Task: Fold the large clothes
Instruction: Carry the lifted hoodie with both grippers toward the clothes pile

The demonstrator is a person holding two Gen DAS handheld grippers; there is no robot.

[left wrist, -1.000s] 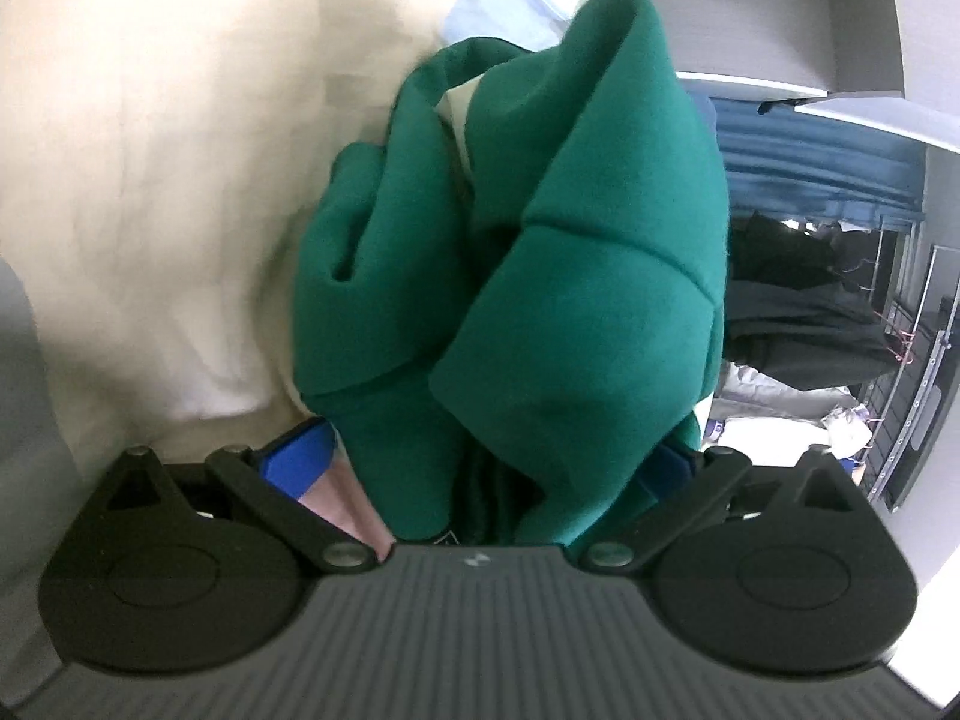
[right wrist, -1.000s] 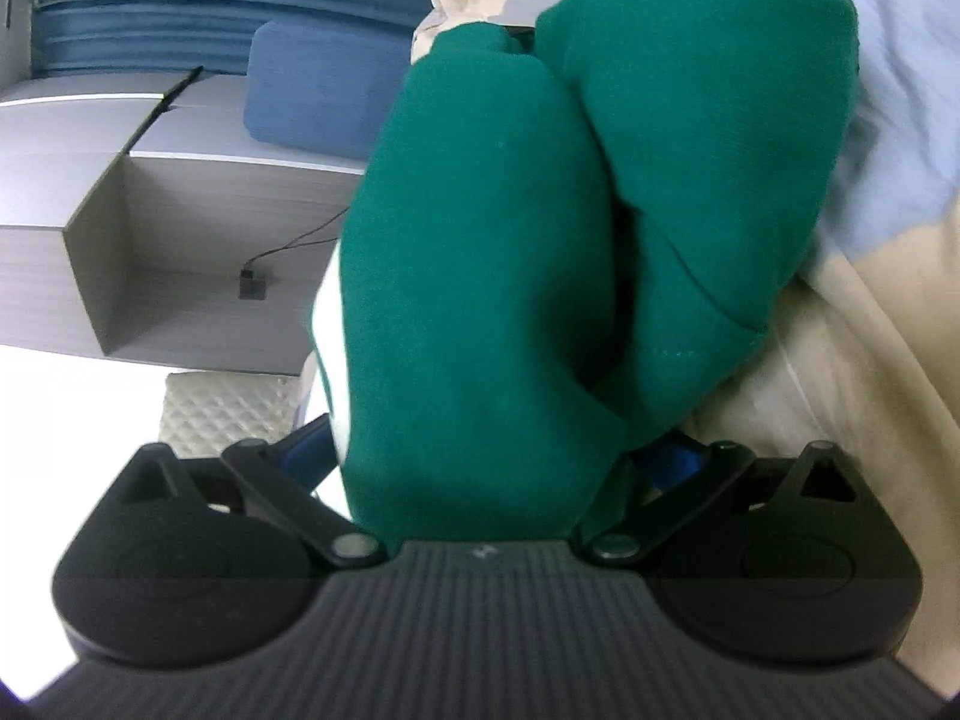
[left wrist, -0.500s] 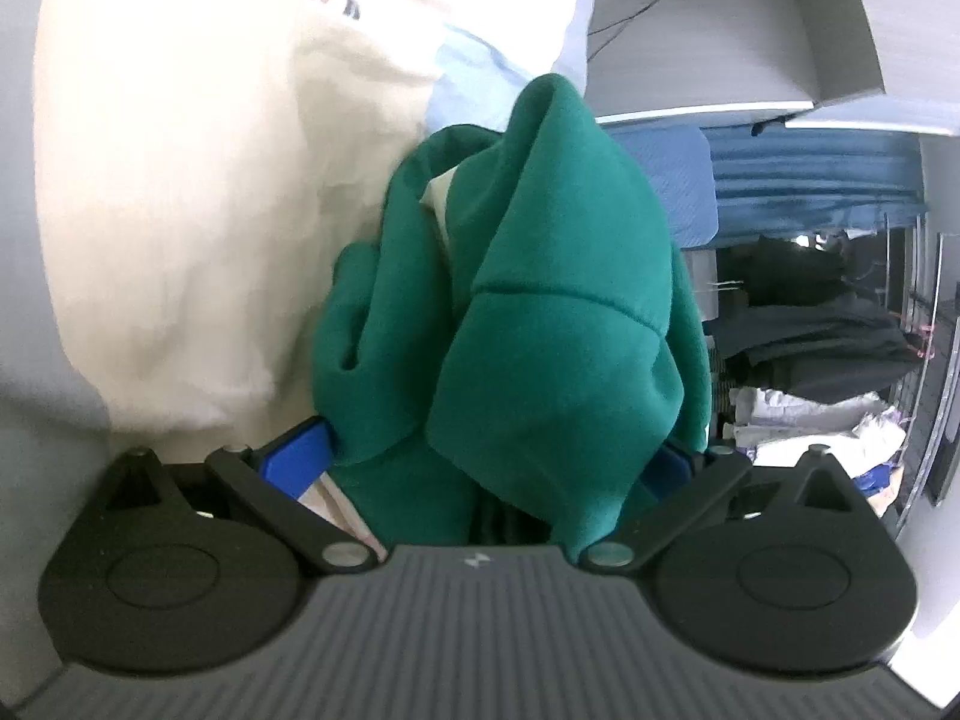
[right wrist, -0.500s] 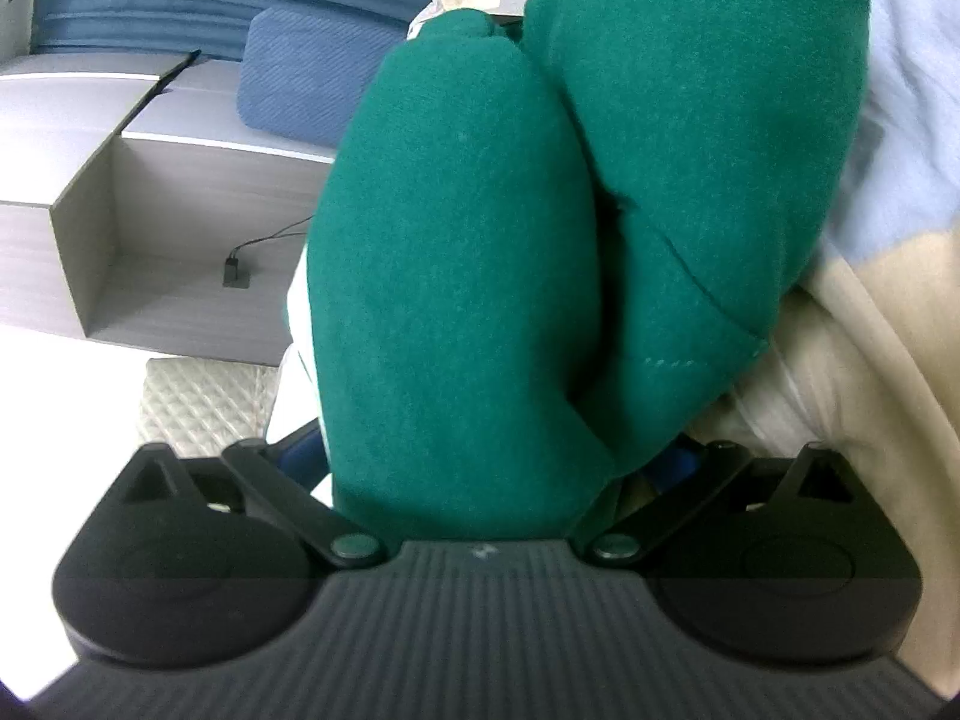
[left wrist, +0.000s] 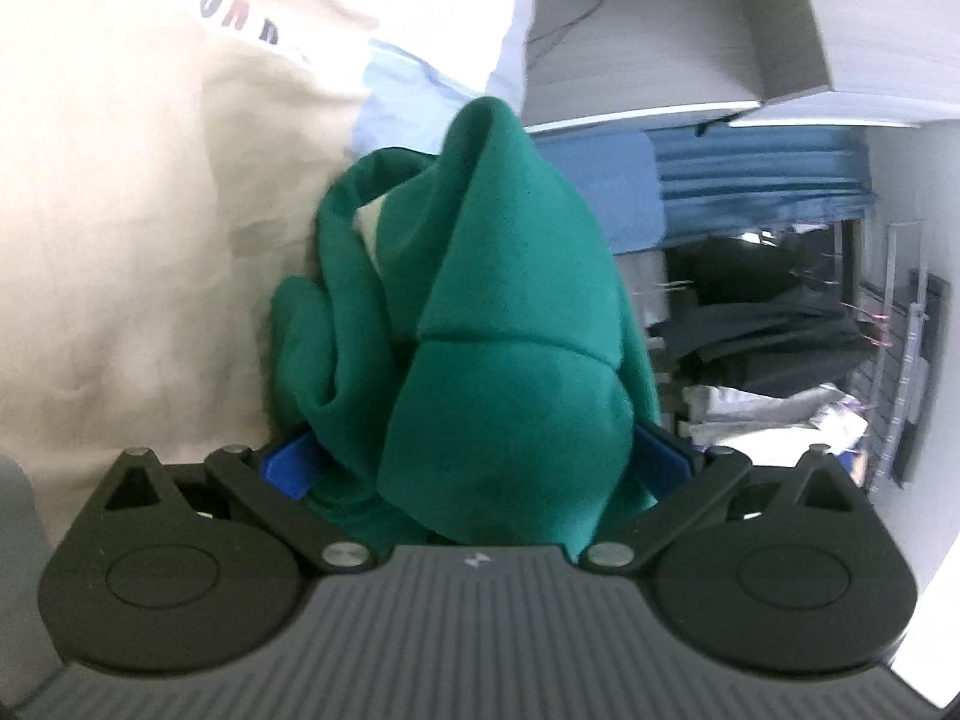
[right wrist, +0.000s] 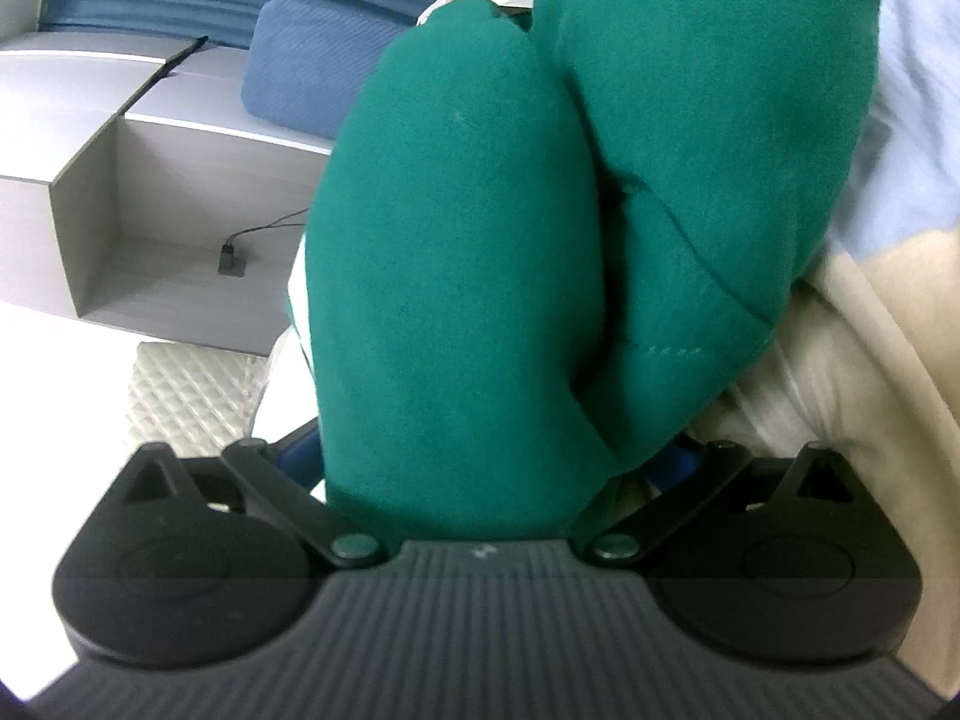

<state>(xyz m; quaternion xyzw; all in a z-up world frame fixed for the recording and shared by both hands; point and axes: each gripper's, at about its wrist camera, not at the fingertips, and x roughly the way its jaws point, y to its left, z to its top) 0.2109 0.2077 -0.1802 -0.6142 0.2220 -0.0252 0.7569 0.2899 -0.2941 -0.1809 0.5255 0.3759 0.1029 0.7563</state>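
- left gripper (left wrist: pixel 474 468): jaws closed down on a thick bunch of the green sweatshirt (left wrist: pixel 498 360); only the blue pads (left wrist: pixel 288 468) peek out either side of the cloth, so fabric fills the gap.
- right gripper (right wrist: pixel 486 468): jaws likewise clamped on another bunch of the same green sweatshirt (right wrist: pixel 480 240); pads mostly hidden by fabric.
- Garment is bundled between both grippers, bulging forward in fat rolls, not flat or spread.
- Change over the last second: left view has swung, so the cream sweatshirt with printed letters (left wrist: pixel 150 180) and light blue garment (left wrist: pixel 408 114) below take more of the frame, and the grey shelf unit (left wrist: pixel 660 30) has come into view higher up. Green bundle looks narrower and taller.
- Right view barely changed: bundle a bit closer and larger, grey shelf unit (right wrist: pixel 90 180) and blue cushion (right wrist: pixel 312 72) slid slightly.
- Judgement: the sweatshirt is being carried or lifted as a bunch above the clothes pile; folding proper is not yet under way, it needs laying out flat first.
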